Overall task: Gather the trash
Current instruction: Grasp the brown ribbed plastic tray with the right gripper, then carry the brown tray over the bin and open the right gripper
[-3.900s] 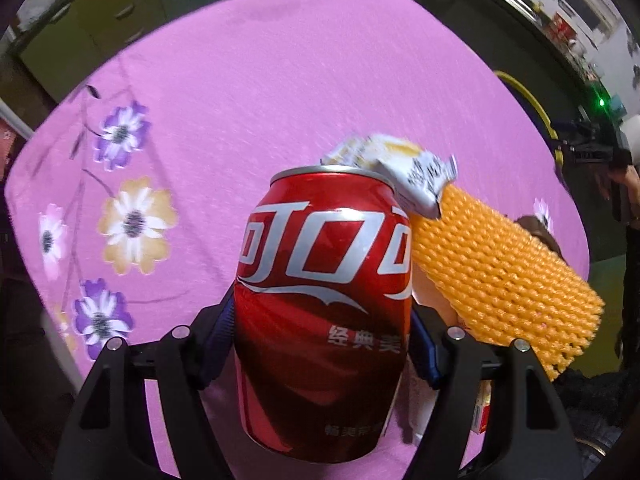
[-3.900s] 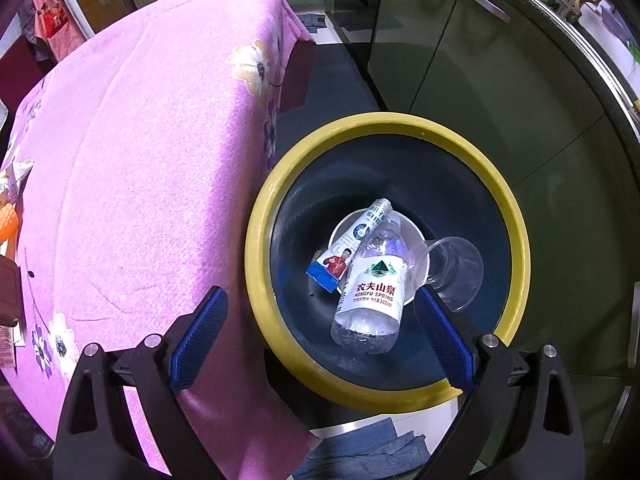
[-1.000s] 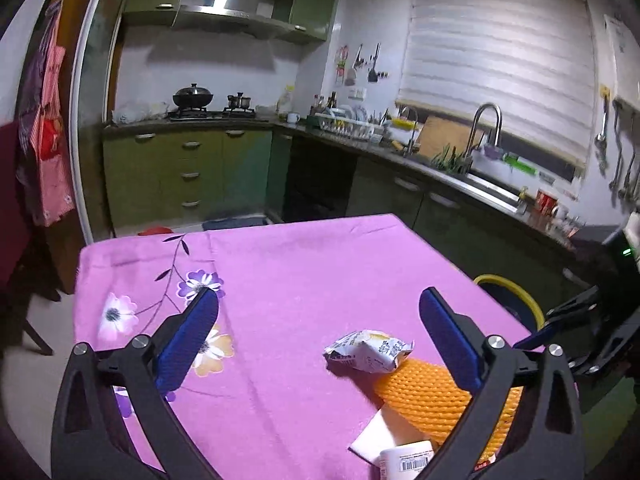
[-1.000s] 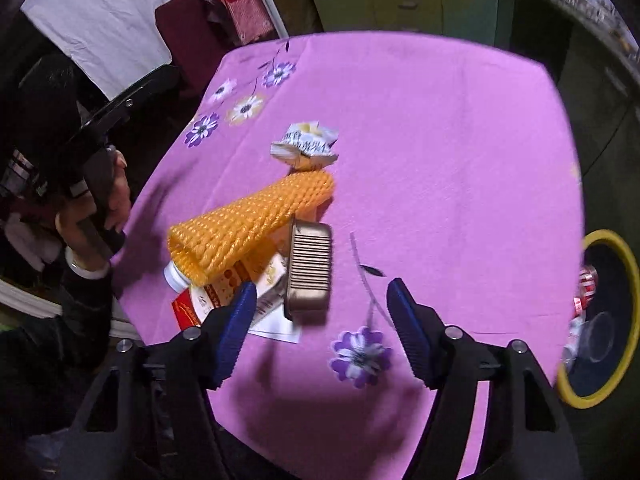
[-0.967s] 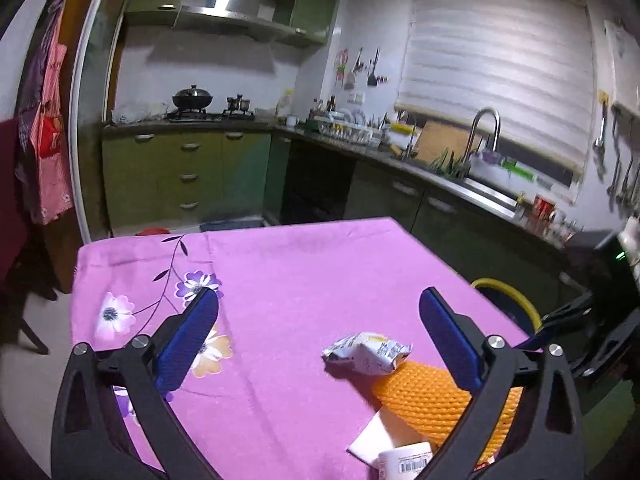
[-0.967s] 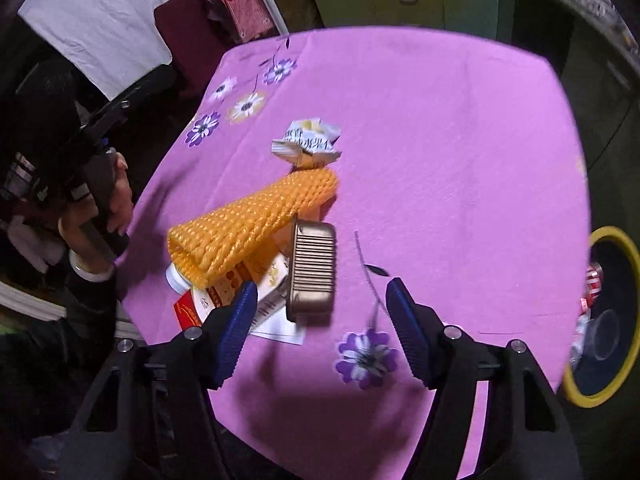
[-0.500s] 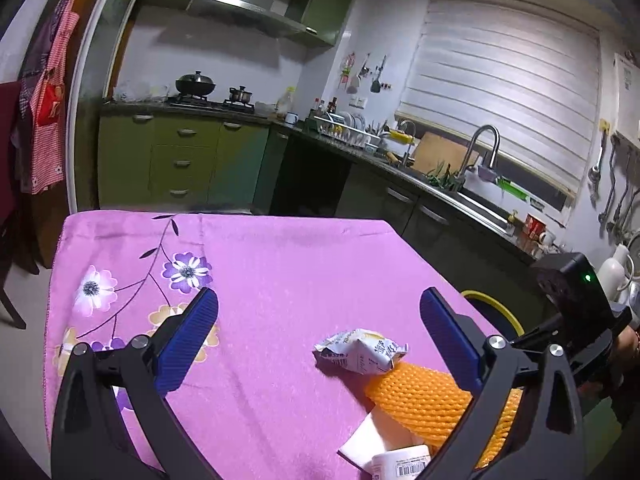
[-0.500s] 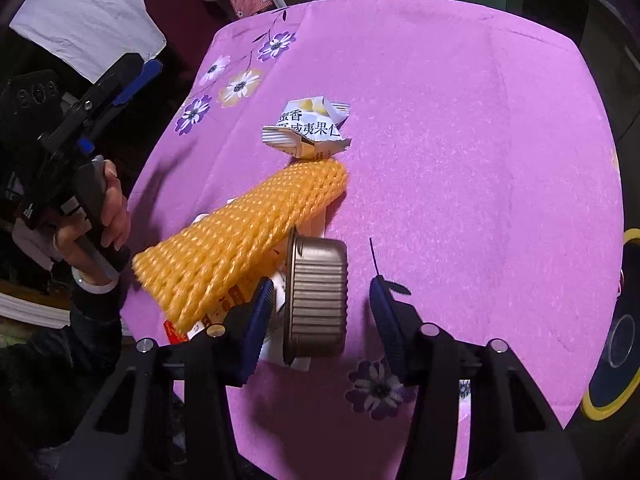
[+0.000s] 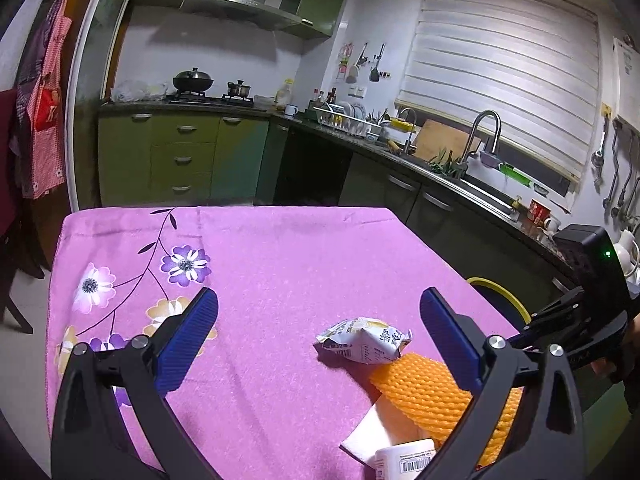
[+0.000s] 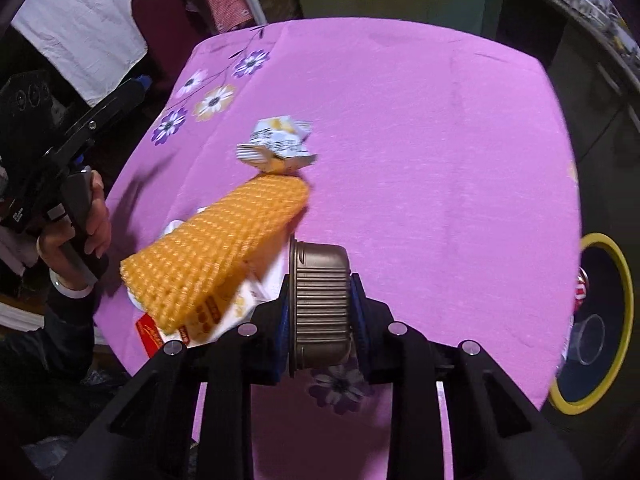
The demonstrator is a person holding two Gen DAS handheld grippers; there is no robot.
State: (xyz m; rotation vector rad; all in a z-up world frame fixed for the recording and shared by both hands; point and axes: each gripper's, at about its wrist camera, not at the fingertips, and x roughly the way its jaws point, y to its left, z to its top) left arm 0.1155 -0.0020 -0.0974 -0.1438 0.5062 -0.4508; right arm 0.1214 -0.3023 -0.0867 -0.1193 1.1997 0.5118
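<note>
Right wrist: right gripper [image 10: 320,312] clamps ribbed tin [image 10: 320,300] | left gripper [image 9: 318,336] spread wide, empty

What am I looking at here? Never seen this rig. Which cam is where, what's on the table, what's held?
No robot: a person holds a two-finger gripper in each hand, with a fisheye camera on each looking along its fingers. Left view: the left gripper is open and empty above the pink tablecloth. Right view: the right gripper is shut on a ribbed foil cup. On the cloth lie a crumpled snack wrapper, orange foam netting and a printed packet beneath it. The yellow-rimmed bin stands beside the table.
</note>
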